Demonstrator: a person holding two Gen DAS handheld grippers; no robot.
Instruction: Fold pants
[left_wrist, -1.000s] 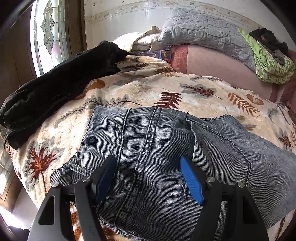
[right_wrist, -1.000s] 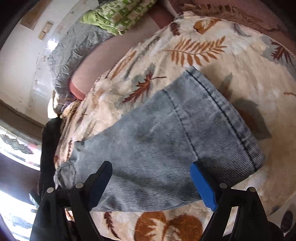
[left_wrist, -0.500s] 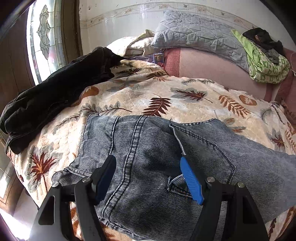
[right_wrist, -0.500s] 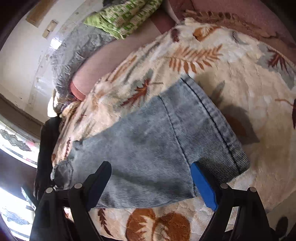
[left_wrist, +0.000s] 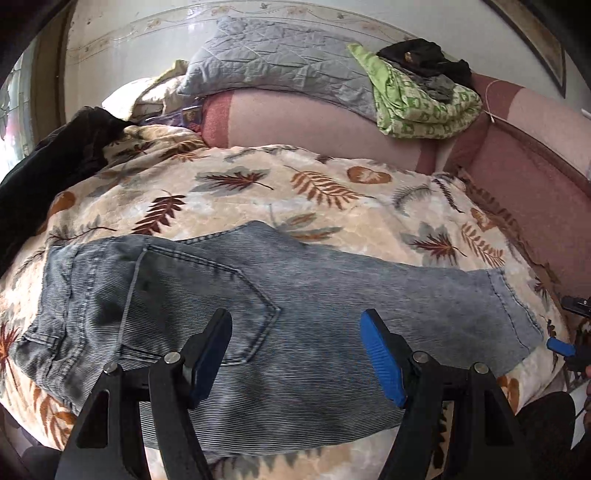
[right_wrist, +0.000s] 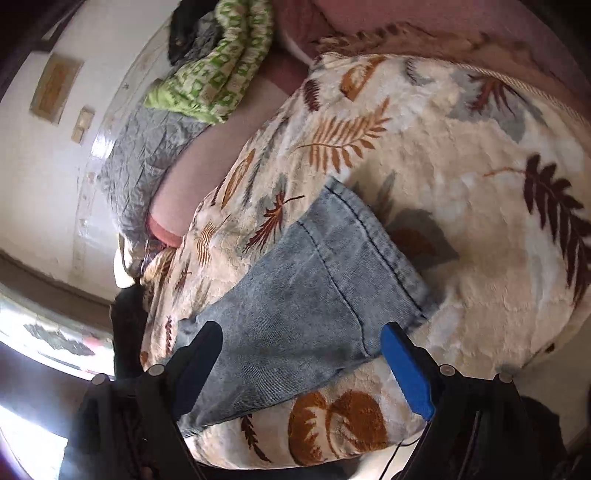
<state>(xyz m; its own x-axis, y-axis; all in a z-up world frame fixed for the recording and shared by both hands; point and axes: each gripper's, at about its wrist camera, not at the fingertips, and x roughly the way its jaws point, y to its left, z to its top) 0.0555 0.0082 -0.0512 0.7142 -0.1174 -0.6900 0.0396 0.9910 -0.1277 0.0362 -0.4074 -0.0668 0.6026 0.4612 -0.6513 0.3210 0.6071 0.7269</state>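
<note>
On the bed, below and ahead of both claws:
Pants: grey-blue washed denim pants (left_wrist: 295, 295), lying flat and lengthwise on the blanket; waistband and back pocket lie under and left of the left claw, the hemmed leg end runs off to its right.
Leg end: stitched hem (right_wrist: 373, 251) lies ahead of the right claw, slightly right of its midline; the denim passes beneath the gap between its fingers.
Left claw: black two-finger gripper with blue pads (left_wrist: 295, 354), jaws standing wide apart, nothing between the pads; it hangs above the seat of the pants, no contact visible.
Right claw: matching black gripper with blue pads (right_wrist: 303, 365), jaws spread wide, empty; it hangs over the lower leg, apart from the cloth. One blue pad tip of it shows at the far right edge of the left wrist view, just beyond the hem.
Surface: cream plush blanket with brown and grey leaf print (left_wrist: 332, 192), surrounding the pants on every side.
Far left of left claw: black garment (left_wrist: 55, 162) heaped at the blanket edge.
Beyond left claw: pink bolster (left_wrist: 314, 122), grey quilted pillow (left_wrist: 280, 62) on top, green patterned cloth (left_wrist: 417, 107) to the right with a dark item on it.
Pants state: laid out long; whether one leg already lies over the other, cannot tell.
</note>
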